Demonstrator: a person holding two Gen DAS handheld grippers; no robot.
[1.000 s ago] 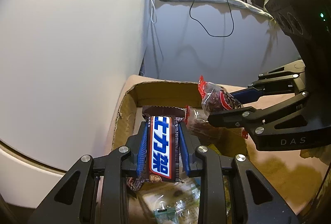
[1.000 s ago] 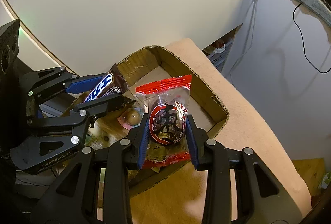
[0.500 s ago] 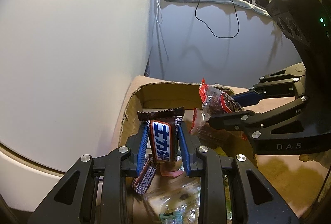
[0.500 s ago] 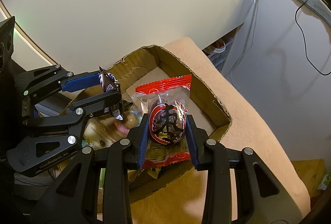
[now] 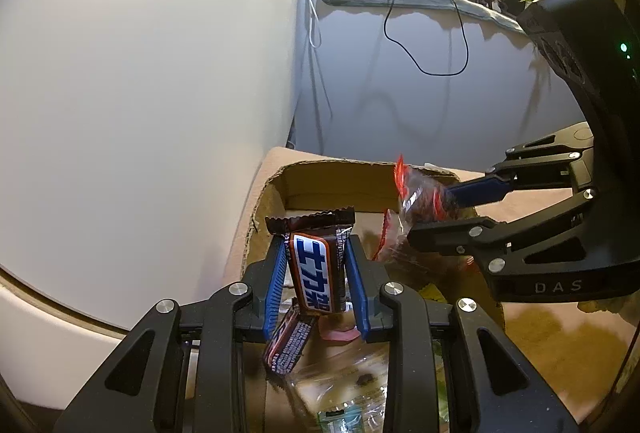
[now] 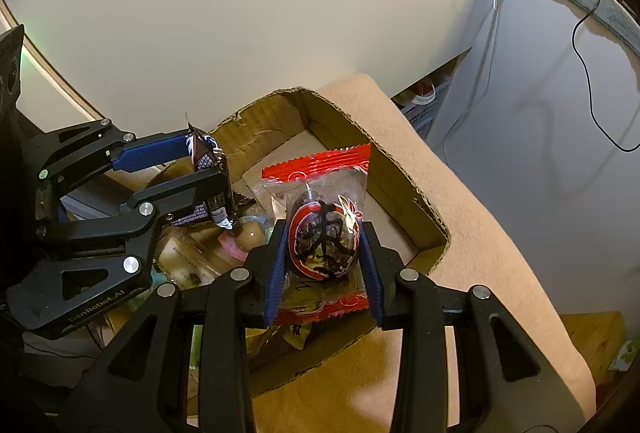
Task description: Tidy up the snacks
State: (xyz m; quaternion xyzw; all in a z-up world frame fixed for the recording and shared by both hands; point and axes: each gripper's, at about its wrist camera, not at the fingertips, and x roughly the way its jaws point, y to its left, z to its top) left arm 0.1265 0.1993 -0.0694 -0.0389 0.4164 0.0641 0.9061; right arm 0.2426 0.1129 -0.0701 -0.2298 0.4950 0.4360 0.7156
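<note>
A brown chocolate bar (image 5: 316,273) with a blue-on-white label stands tilted between the blue pads of my left gripper (image 5: 316,239), which is shut on it; the wrapper's lower end hangs bent below. In the right wrist view the same bar (image 6: 208,185) shows edge-on in the left gripper (image 6: 206,161). My right gripper (image 6: 324,229) has its jaws opening, with a clear red-ended packet (image 6: 324,233) of a dark round snack still upright and touching both pads. Both grippers hover over an open cardboard box (image 6: 400,169). The right gripper (image 5: 432,213) and its packet (image 5: 420,197) appear blurred in the left wrist view.
The box (image 5: 320,165) sits on a beige cloth (image 6: 480,233) beside a curved white wall. Several wrapped snacks (image 6: 180,265) and a round candy (image 6: 250,233) lie in its near half. The far half shows bare cardboard floor. Cables hang on the grey wall behind.
The chocolate bar has swung from lying flat to standing edge-on and slipped lower in the left jaws. The right pads stand slightly wider around the red packet. Neither hand has shifted.
</note>
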